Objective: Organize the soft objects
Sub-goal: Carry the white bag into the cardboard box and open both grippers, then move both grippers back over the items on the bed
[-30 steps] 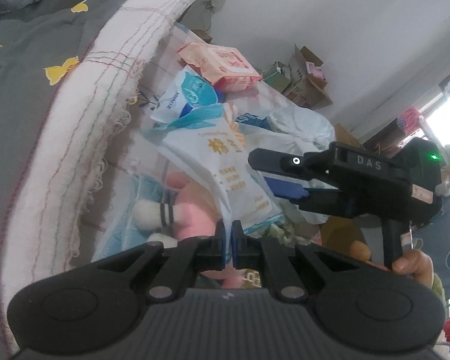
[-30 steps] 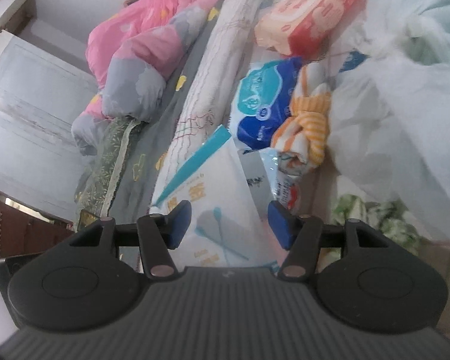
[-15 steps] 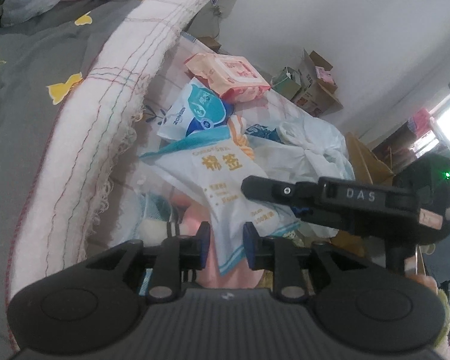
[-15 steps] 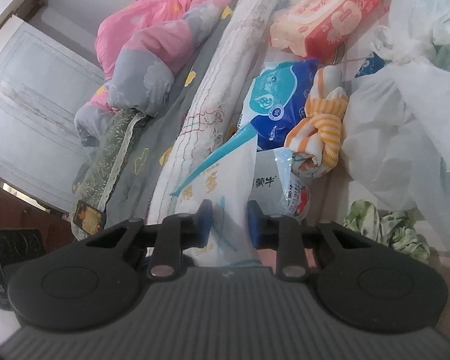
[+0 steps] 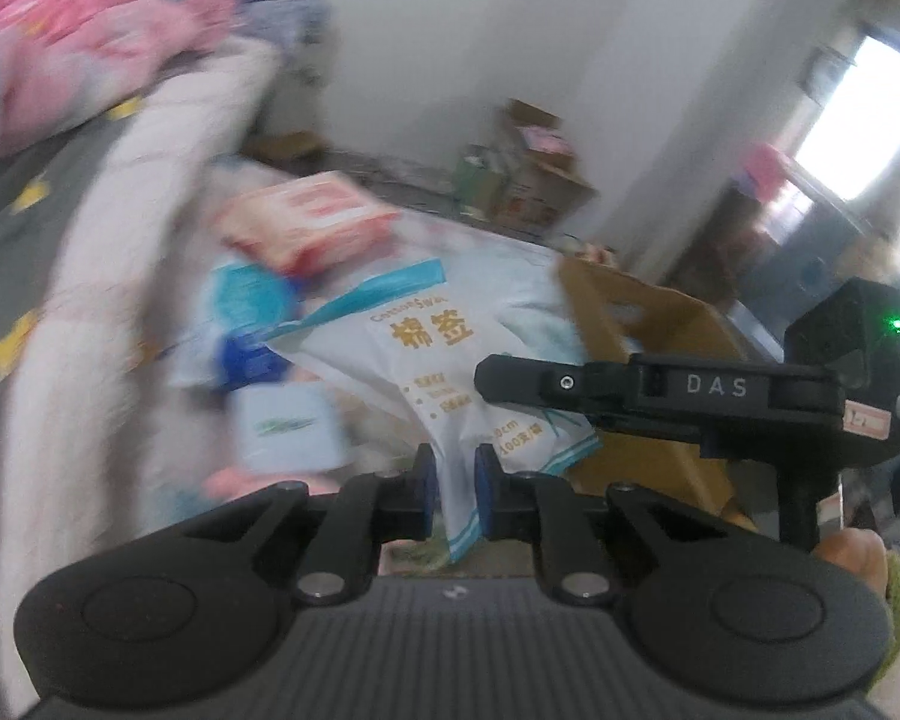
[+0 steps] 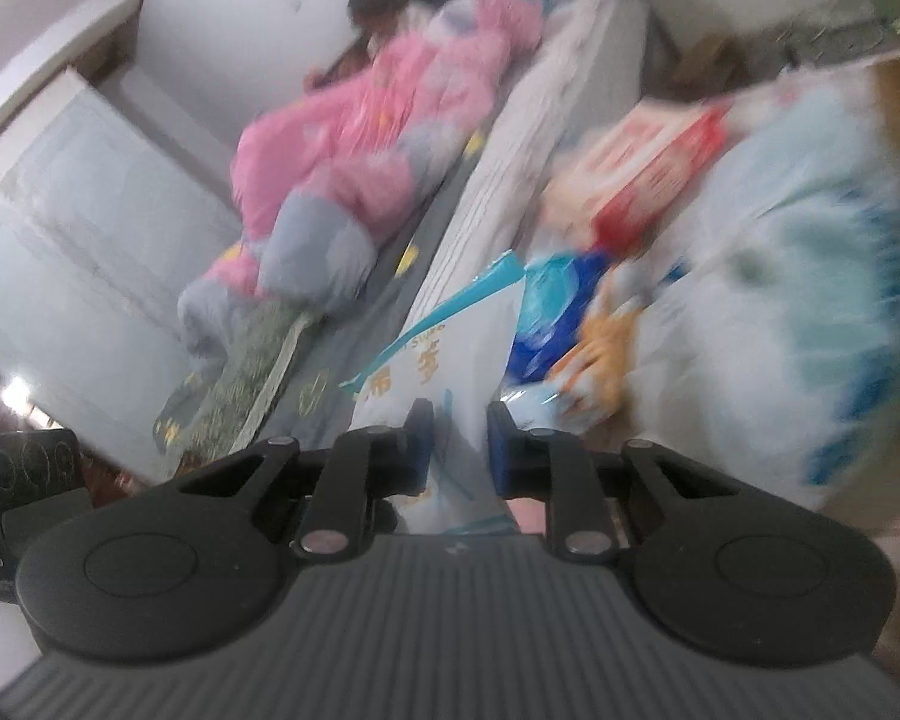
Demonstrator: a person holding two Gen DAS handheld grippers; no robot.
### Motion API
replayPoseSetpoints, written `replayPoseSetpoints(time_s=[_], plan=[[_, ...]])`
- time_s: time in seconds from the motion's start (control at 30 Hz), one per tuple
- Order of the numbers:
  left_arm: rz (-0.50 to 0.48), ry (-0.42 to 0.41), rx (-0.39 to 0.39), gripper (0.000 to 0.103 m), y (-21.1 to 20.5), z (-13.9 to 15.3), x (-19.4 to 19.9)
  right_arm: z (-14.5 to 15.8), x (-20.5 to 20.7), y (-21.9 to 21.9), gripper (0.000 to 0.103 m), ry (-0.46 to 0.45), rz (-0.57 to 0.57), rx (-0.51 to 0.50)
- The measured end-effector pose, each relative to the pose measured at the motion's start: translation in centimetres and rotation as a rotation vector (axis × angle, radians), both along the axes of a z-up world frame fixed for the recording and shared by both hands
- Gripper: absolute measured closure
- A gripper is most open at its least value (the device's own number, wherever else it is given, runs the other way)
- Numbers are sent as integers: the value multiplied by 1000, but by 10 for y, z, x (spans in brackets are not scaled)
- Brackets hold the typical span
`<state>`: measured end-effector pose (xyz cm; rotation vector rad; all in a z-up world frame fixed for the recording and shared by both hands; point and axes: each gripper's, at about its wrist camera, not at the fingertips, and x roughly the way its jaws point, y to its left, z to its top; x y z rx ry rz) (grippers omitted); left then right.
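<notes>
A bedroom with white walls: a bed under a grey sheet [image 5: 6,252] with yellow shapes, edged by a long white rolled blanket [image 5: 90,324], and a pink and grey quilt [image 6: 354,168] bunched farther back on the bed. Everything is blurred.

The landmark is the white cotton-swab bag [image 5: 444,372] with a teal top strip and orange characters. It hangs clear of the pile, gripped at two places. The left tongs [image 5: 453,483] pinch its lower end, the film squeezed between the blue pads. The right tongs [image 6: 459,450] are pressed together on the same bag, which rises between them in the right wrist view; in the left wrist view they reach in from the right and cross the bag's lower right part.

Behind the bag lies a pink wipes pack [image 5: 312,222]. Left of the bag sits a blue and white pack [image 5: 249,324], and below that a pale blue pack [image 5: 285,426]. Right of the bag stands an open cardboard box [image 5: 642,324]. In the right wrist view a large white plastic bag [image 6: 780,300] fills the space right of the bag, with an orange striped cloth [image 6: 606,330] between them.
</notes>
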<state>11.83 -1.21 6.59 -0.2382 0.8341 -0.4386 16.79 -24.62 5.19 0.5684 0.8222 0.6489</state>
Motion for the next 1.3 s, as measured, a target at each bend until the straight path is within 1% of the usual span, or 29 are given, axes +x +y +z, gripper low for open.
replayPoseSetpoints(time_s=[0.07,0.2,0.3,0.37,0.5,0.6,0.63,0.7,0.73,0.77,0.83,0.87,1.0,1.1,1.2,1.27,1.3], plan=[[-70,-5,10,89,-31,5,12,7,-6,-30,85,-24,-62,-13],[-197,11,18,89,-100,6,39,14,-8,-97,85,-35,-182,-53],[-273,44,10,89,-157,0,66,14,-1,-146,85,-29,-259,-101],[-313,77,9,89,-195,-8,86,5,10,-184,85,4,-311,-116],[-375,116,38,89,-266,-25,124,-15,38,-248,85,67,-395,-143],[-398,139,48,88,-307,-40,151,-27,60,-285,85,87,-443,-205],[-394,150,51,88,-318,-46,161,-31,66,-294,85,89,-458,-231],[-400,161,71,88,-337,-56,172,-38,80,-309,85,77,-486,-320],[-402,169,86,85,-346,-63,177,-41,86,-315,84,68,-506,-371],[-408,173,96,80,-352,-67,179,-44,92,-318,83,60,-513,-405],[-399,184,122,79,-363,-77,184,-53,101,-327,83,61,-540,-473],[-391,189,129,79,-367,-80,186,-58,104,-331,83,62,-545,-490],[-370,199,117,79,-359,-80,188,-66,100,-337,83,58,-561,-500],[-358,163,109,75,-341,-67,182,-62,89,-330,83,46,-549,-490],[-327,113,124,68,-324,-47,177,-56,78,-320,83,53,-501,-453],[-306,80,127,58,-307,-33,168,-58,77,-309,82,74,-464,-442],[-295,66,126,56,-298,-28,165,-62,79,-303,82,87,-448,-450]])
